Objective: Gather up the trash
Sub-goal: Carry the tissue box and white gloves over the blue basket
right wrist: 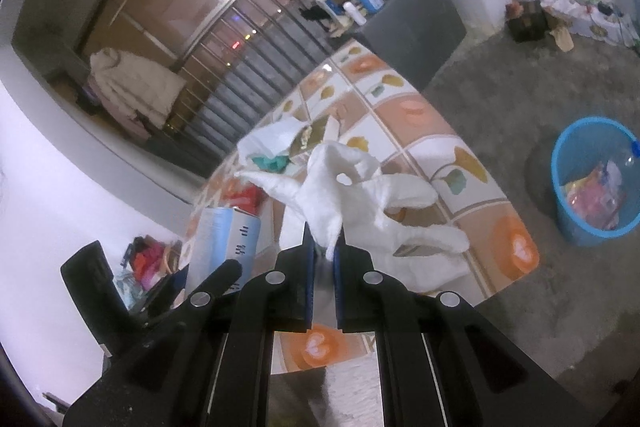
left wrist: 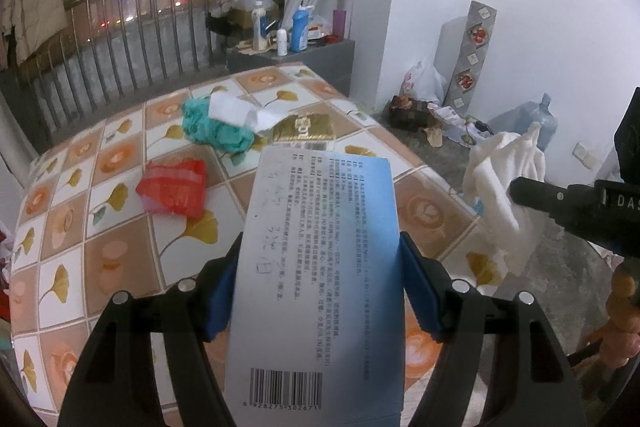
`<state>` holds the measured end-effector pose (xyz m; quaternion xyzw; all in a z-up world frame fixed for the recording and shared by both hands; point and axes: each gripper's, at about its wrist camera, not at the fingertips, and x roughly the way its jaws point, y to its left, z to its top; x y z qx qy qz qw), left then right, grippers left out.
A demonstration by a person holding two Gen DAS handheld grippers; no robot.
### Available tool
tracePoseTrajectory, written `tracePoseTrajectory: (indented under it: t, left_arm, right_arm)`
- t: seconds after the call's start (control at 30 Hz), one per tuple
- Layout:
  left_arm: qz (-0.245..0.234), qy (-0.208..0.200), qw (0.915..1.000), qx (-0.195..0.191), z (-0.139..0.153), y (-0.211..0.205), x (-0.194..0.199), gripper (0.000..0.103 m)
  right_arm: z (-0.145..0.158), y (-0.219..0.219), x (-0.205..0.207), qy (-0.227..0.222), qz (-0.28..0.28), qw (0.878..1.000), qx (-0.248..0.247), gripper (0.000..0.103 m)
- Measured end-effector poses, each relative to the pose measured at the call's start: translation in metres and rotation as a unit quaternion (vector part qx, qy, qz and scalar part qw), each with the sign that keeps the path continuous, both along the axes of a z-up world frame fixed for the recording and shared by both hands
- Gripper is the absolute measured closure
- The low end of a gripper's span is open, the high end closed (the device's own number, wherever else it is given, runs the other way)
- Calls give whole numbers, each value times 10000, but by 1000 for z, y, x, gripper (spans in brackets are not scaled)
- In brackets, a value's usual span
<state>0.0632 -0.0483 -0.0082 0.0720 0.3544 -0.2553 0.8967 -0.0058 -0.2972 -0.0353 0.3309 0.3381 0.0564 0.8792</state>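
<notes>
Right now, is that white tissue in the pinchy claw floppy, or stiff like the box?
Probably floppy: the white tissue droops in loose folds from the right gripper, which is shut on one corner. It seems very light, since that small pinch carries it. It may tear easily; a hole already shows. The box in the left gripper stays flat, so it looks stiffer.

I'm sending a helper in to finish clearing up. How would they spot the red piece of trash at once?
Find the table covered in orange-and-white tiles with yellow leaf prints. On its top, nearer than the crumpled teal plastic and the gold wrapper, lies the red plastic bag, scrunched flat. It is the only red item there, lying apart from the others.
</notes>
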Motion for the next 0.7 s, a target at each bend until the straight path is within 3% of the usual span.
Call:
tracePoseTrajectory:
  t: [0.2, 0.43, 0.7]
  left_arm:
    - [-292, -162, 9993, -161, 22, -17, -6, 33]
    - [-937, -273, 9946, -351, 46, -66, -10, 33]
    - [-1765, -77, 9837, -327, 53, -152, -16, 33]
  right_arm:
    - [24, -25, -19, -353, -344, 9987, -85, 97]
    - [50, -72, -58, -759, -1069, 9910, -263, 97]
    - [37, -124, -91, -834, -1792, 9802, -149, 97]
